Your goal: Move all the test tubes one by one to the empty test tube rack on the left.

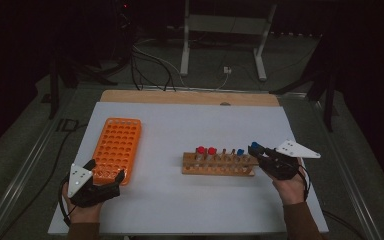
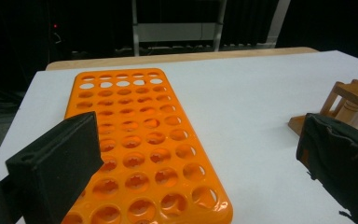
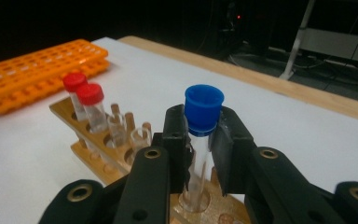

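The left gripper rests with jaws wide apart by the flat orange plastic rack. The right gripper is clamped on a clear blue-capped tube above the wooden rack; lift straight up. The tube's bottom is hidden.
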`<state>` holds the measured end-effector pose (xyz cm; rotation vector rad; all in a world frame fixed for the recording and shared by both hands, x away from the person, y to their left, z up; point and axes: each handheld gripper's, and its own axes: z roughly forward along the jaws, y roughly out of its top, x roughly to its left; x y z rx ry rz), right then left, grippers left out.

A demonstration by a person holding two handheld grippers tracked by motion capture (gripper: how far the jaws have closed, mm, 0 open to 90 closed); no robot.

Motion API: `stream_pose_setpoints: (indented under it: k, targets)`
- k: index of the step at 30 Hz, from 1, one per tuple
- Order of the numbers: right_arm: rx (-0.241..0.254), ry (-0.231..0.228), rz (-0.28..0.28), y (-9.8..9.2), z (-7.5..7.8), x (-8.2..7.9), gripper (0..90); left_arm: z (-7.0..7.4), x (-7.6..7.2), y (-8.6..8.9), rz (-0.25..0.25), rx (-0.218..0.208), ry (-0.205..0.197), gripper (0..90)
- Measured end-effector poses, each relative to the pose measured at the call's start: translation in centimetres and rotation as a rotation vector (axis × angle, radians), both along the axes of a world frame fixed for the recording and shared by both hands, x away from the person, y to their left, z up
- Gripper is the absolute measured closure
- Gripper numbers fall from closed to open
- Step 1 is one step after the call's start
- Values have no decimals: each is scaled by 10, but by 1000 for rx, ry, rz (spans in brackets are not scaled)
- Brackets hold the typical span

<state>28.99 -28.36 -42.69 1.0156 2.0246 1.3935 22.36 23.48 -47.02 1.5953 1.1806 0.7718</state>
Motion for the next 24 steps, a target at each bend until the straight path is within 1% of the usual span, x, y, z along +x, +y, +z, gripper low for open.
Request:
stream_pose_setpoints:
  k: [1, 2, 4, 5, 6, 8, 10, 11, 12, 14, 15, 16, 17, 18, 20, 21, 22, 23, 24]
  targets:
    - [6, -3, -2, -1, 3, -1, 765, 0, 0, -2, -9, 11, -4, 5]
    - [10, -8, -3, -1, 5, -1, 765, 0, 0, -2, -9, 11, -4, 5]
    - [15, -17, -7, -3, 11, -3, 765, 0, 0, -4, -17, 21, -16, 5]
    - [15, -17, -7, -3, 11, -3, 765, -1, 0, -5, -27, 29, -25, 5]
    - [28, -25, -5, -4, 17, -5, 765, -1, 0, -6, -34, 28, -28, 5]
    - [35, -29, 0, -5, 21, -7, 766, -2, 0, -7, -44, 31, -34, 5]
    - [43, -27, 11, -4, 25, -9, 765, -1, 0, -9, -43, 22, -44, 5]
    - [44, -25, 19, -3, 26, -9, 765, 1, -2, -11, -42, -16, -55, 5]
    - [48, -21, 27, -2, 27, -9, 765, 3, -3, -13, -50, -33, -57, 5]
    - [53, -14, 35, -1, 27, -10, 765, 5, -3, -16, -54, -37, -58, 5]
    - [52, -9, 43, 0, 27, -10, 765, 7, -3, -20, -59, -34, -59, 5]
    - [53, 7, 61, 3, 26, -9, 765, 10, -2, -24, -69, -26, -59, 5]
    - [53, 7, 61, 3, 26, -9, 765, 13, -2, -29, -78, -19, -58, 5]
    - [55, 17, 82, 8, 25, -10, 765, 16, -1, -33, -88, -18, -61, 5]
    - [54, 20, 91, 11, 25, -10, 765, 22, 1, -42, -116, -17, -64, 5]
    - [58, 32, 115, 17, 24, -11, 765, 24, 2, -46, -126, -13, -65, 5]
    - [58, 32, 115, 17, 24, -11, 765, 27, 3, -50, -136, -16, -65, 5]
    - [62, 35, 129, 20, 23, -11, 765, 29, 5, -54, -147, -23, -67, 5]
    - [58, 38, 152, 28, 22, -12, 765, 31, 6, -59, -156, -30, -66, 5]
